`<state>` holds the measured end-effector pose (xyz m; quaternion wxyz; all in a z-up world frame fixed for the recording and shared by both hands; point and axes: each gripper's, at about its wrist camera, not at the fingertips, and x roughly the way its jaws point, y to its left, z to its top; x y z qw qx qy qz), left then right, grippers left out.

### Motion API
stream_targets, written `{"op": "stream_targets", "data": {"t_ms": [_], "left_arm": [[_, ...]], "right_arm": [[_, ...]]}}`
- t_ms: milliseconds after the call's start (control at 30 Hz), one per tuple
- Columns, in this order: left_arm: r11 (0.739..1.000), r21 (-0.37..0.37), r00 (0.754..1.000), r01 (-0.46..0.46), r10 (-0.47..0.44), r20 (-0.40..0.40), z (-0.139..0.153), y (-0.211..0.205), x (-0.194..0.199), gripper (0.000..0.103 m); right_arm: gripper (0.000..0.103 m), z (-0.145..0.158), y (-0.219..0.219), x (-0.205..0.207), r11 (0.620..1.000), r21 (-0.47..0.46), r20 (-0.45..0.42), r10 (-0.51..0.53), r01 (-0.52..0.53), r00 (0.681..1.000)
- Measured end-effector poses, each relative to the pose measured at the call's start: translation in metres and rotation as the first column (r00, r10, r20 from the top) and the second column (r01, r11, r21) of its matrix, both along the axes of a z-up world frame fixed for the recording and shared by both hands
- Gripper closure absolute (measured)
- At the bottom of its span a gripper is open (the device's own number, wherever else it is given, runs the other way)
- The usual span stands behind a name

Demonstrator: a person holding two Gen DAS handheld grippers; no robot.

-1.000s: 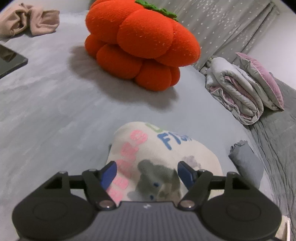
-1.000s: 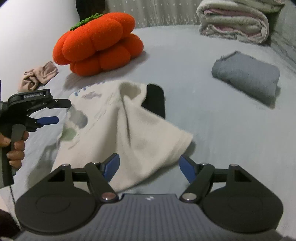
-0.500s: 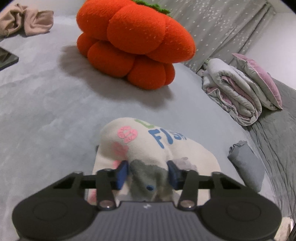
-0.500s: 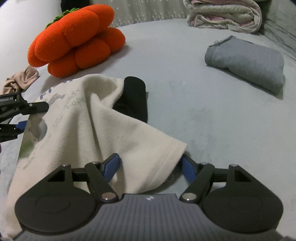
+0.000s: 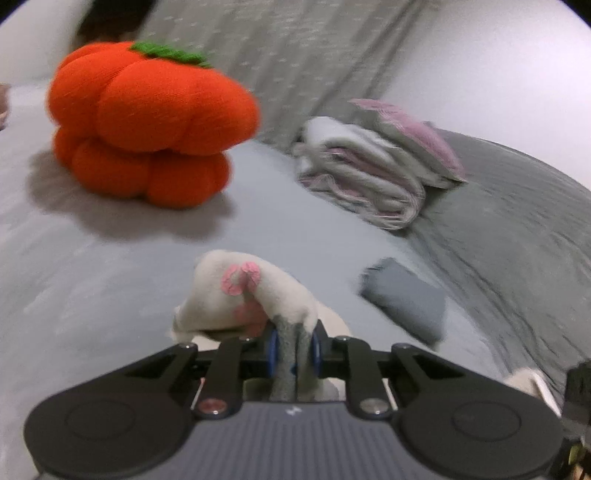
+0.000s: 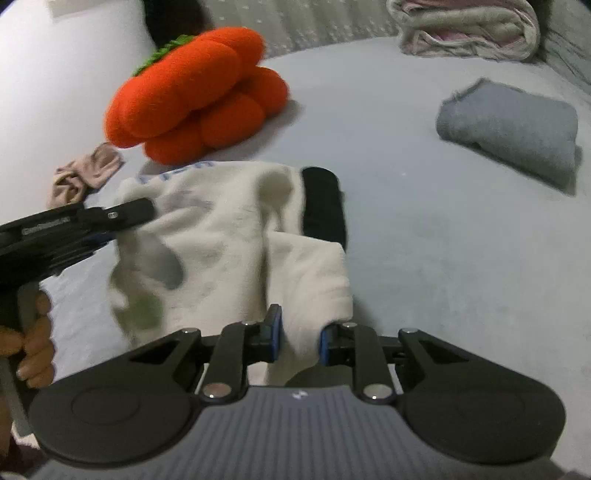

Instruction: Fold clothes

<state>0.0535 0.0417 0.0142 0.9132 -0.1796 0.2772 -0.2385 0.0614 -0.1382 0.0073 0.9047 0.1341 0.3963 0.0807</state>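
Beige garment (image 6: 86,173): a small crumpled piece at the far left of the right wrist view, lying on the bed, well apart from the work; it looks like laundry waiting its turn.
Person's hand (image 6: 35,345): wrapped round the handle of the left tool, at the left edge of the right wrist view.
Left claw (image 5: 294,347): its jaws are closing, with a bunched fold of the cream T-shirt between the blue pads, which press on the cloth. The pinch sits at one edge, likely so the shirt can be lifted and spread.
Orange pumpkin cushion (image 5: 147,125): sits on the bed behind the shirt, apart from it.
Cream T-shirt (image 6: 229,236): the task's garment, printed with pink and blue letters, lies rumpled in the middle of the grey bed (image 6: 424,236), raised at the two held edges.
Black item (image 6: 323,201): partly tucked under the shirt's far edge; what it is cannot be told.
Right claw (image 6: 297,338): jaws closing on the shirt's near edge, cloth between the pads; holding a second point probably lets the cloth be pulled flat.
Folded grey garment (image 6: 509,131): neat, set aside at right, seemingly done.
Rolled blanket (image 6: 465,29): far back right.
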Motion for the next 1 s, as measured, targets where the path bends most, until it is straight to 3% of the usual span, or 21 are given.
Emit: {"op": "stream_targets", "data": {"t_ms": [133, 367, 433, 500, 633, 800, 1000], "left_arm": [[0.991, -0.019, 0.991, 0.13, -0.13, 0.042, 0.004, -0.006, -0.018, 0.086], [0.947, 0.052, 0.944, 0.318, -0.321, 0.078, 0.002, -0.029, -0.055, 0.086], [0.933, 0.066, 0.931, 0.353, -0.358, 0.069, -0.001, -0.034, -0.061, 0.086], [0.923, 0.076, 0.922, 0.378, -0.383, 0.056, -0.006, -0.038, -0.065, 0.086], [0.902, 0.099, 0.904, 0.421, -0.426, 0.032, -0.015, -0.043, -0.073, 0.086], [0.869, 0.132, 0.877, 0.477, -0.481, -0.003, -0.023, -0.052, -0.078, 0.086], [0.801, 0.192, 0.821, 0.567, -0.569, -0.05, -0.037, -0.061, -0.095, 0.085]], "right_arm": [[0.082, 0.005, 0.005, -0.013, 0.999, 0.016, -0.012, 0.03, -0.03, 0.999], [0.077, 0.01, 0.005, -0.029, 0.999, -0.01, -0.02, 0.043, -0.043, 0.999], [0.073, 0.014, 0.0, -0.032, 1.0, -0.007, -0.01, 0.027, -0.027, 1.0], [0.062, 0.019, -0.006, -0.034, 1.0, -0.008, 0.013, 0.005, -0.005, 1.0], [0.06, 0.025, -0.019, -0.037, 0.999, 0.021, 0.044, -0.033, 0.032, 0.999], [0.042, 0.029, -0.025, -0.036, 0.997, 0.031, 0.083, -0.074, 0.072, 0.994], [0.041, 0.028, -0.027, -0.03, 0.994, 0.071, 0.091, -0.094, 0.088, 0.991]]}}
